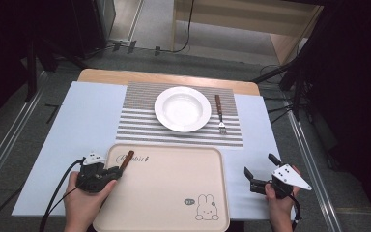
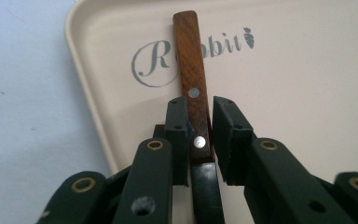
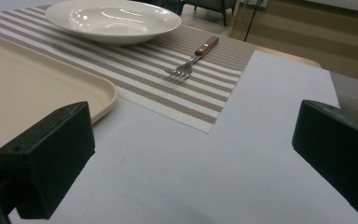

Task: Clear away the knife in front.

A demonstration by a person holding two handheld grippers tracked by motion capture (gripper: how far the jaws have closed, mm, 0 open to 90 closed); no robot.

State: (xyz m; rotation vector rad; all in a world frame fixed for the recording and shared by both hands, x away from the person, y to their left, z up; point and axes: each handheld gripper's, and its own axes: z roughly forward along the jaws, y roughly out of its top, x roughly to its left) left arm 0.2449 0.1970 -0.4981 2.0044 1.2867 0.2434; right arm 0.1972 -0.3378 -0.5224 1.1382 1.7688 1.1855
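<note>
Right now my left gripper (image 2: pixel 199 116) has its two black jaws set either side of a wooden-handled piece of cutlery with two steel rivets (image 2: pixel 193 84). One jaw presses the handle's side; the other shows a thin gap, so I judge the hold loose or only half closed. The handle points away over the near-left corner of the cream plastic tray with rounded corners (image 2: pixel 88 84). The working end is hidden under my jaws, so I cannot tell whether it is a knife or a spoon.

To do this step well, I would close fully on the flat sides of the handle near the lower rivet, lift straight up before travelling so it does not scrape the tray, and keep it level so it cannot pivot between the pads.

My right gripper (image 1: pixel 260 172) hangs wide open and empty over the pale blue table cover (image 3: pixel 214 177), to the right of the tray. Farther out, on the brown-and-white striped woven placemat (image 3: pixel 158 79), sit a round white ceramic deep plate (image 1: pixel 182 109) and a matching wooden-handled steel fork (image 1: pixel 219 114), just right of the plate with its tines toward me.

The tray reads "Rabbit" in grey script, with a small carrot after it, partly covered by the handle. Its near-right corner carries a rabbit drawing (image 1: pixel 206 209) and a tiny mark I cannot read.
</note>
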